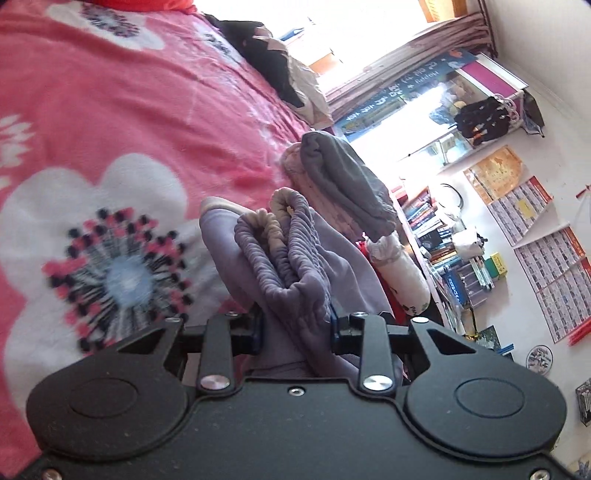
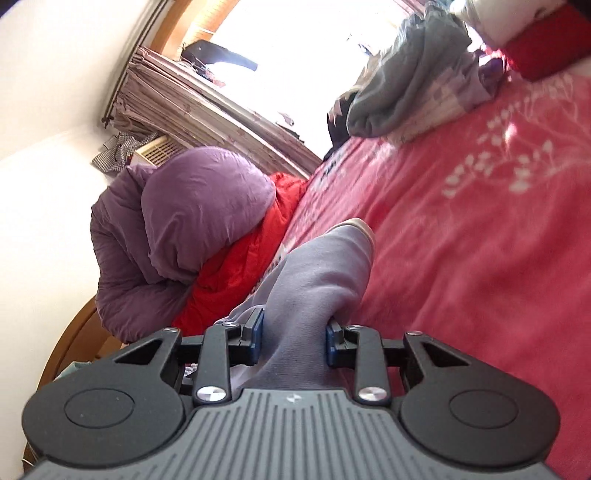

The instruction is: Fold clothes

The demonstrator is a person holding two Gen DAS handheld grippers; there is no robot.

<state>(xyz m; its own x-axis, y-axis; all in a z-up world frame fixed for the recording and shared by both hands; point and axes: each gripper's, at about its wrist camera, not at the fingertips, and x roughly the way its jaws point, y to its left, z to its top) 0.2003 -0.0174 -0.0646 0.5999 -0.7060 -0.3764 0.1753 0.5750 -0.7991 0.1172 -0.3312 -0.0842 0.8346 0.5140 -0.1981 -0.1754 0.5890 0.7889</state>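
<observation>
Right in front of us, our left gripper (image 1: pixel 295 325) is squeezing a soft purple garment (image 1: pixel 280 258). The blue pads press on the cloth from both sides, and a bunched stretchy band pokes up just past them. Our right gripper (image 2: pixel 293 334) is clamped on the same purple cloth (image 2: pixel 314 280), on a smooth folded part with a pale edge at its tip. So both claws are holding the garment, and it is lifted a little over the pink blanket (image 1: pixel 147 129).

The pink blanket has big white flowers on it, and it covers the bed. Near the garment, on the blanket, lies a grey piece of clothing (image 1: pixel 343 181) on top of a pale pink one (image 1: pixel 291 166). Just beyond those we see a white stuffed thing (image 1: pixel 402 273) at the blanket's edge. Farther along the blanket there is a dark heap of clothes (image 1: pixel 266 62).

At the other side of the blanket, a big purple quilt (image 2: pixel 177 229) sits on something red (image 2: pixel 251 266). It lies close to the cloth in our right claw.

Past the blanket's edge stand shelves full of books (image 1: pixel 443 251), and a bright window (image 1: pixel 362 33) with pinkish curtains (image 1: pixel 417 48).
</observation>
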